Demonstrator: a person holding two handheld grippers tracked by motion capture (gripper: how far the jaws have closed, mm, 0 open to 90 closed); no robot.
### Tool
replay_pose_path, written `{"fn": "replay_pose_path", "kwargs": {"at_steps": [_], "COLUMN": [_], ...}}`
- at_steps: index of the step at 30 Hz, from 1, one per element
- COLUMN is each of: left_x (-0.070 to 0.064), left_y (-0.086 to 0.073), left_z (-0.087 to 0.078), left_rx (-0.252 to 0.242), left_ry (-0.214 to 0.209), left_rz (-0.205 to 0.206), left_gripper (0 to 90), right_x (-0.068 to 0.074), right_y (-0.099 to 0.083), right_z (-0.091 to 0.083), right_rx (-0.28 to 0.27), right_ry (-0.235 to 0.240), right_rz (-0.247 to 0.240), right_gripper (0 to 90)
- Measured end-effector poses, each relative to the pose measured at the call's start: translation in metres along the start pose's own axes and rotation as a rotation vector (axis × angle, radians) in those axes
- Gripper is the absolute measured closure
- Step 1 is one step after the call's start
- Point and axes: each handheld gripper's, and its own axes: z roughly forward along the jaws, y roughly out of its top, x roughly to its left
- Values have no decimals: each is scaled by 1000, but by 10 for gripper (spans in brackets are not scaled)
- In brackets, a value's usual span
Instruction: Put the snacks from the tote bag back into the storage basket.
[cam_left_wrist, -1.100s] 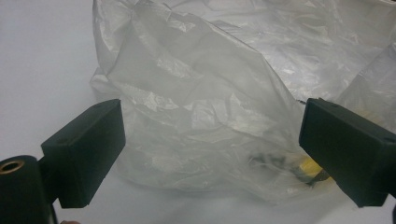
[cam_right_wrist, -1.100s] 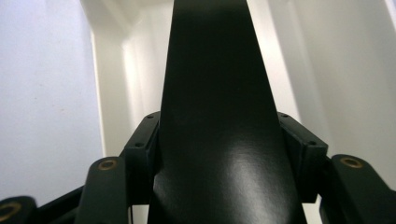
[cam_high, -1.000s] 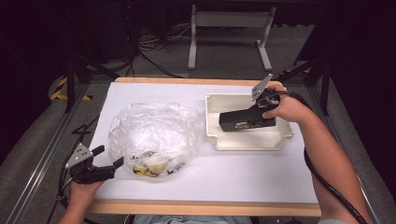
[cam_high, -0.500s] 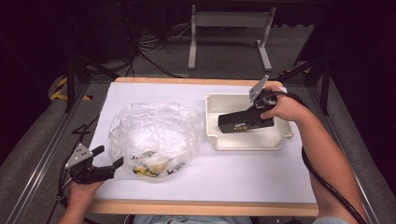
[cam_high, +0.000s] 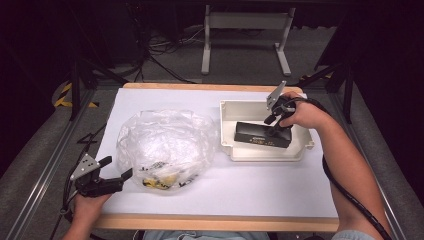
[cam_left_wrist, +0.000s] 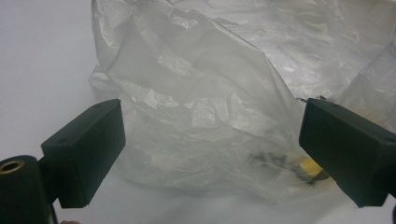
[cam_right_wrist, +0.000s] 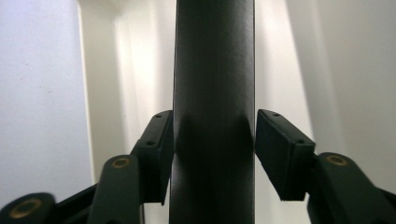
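White paper covers the table (cam_high: 250, 190), which has a wooden edge and stands in a dark room with cables on the floor behind it. At the near left corner the left gripper (cam_high: 119, 171) rests low on the paper with its jaws spread wide and nothing between them. Just ahead of its fingertips lies a crumpled clear plastic bag (cam_high: 167, 145); in the left gripper view the bag (cam_left_wrist: 210, 102) fills the space beyond the jaws, with small yellow and black items (cam_left_wrist: 303, 168) showing dimly through the film close to one jaw.

Well apart from that, across the table, the right gripper (cam_high: 273, 131) reaches down into a shallow white plastic tray (cam_high: 265, 154). Its jaws are closed on a long black box (cam_high: 262, 135), one pad pressed to each long side, as the right gripper view shows (cam_right_wrist: 214, 93). The box sits inside the tray, with the pale tray walls on either side of the jaws.
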Motion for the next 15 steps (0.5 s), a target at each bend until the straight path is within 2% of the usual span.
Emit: {"fn": "replay_pose_path", "kwargs": {"at_steps": [3,4,9,11,15], "left_x": [0,0,0,0,0], "left_y": [0,0,0,0,0], "left_z": [0,0,0,0,0], "left_rx": [-1,-1,-2,0,0], "left_ry": [1,1,2,2,0], "left_rz": [1,0,-2,-2,-1], "left_gripper": [79,79,79,79,79], "right_x": [1,2,3,5,6], "right_y": [1,1,1,0,-4], "right_z": [2,4,11,14,20], "right_rx": [10,25,39,47,91], "right_ry": [-3,-7,-32,-42,-52], "right_rz": [0,7,-1,16,12], "right_gripper": [450,407,319,265,271]}}
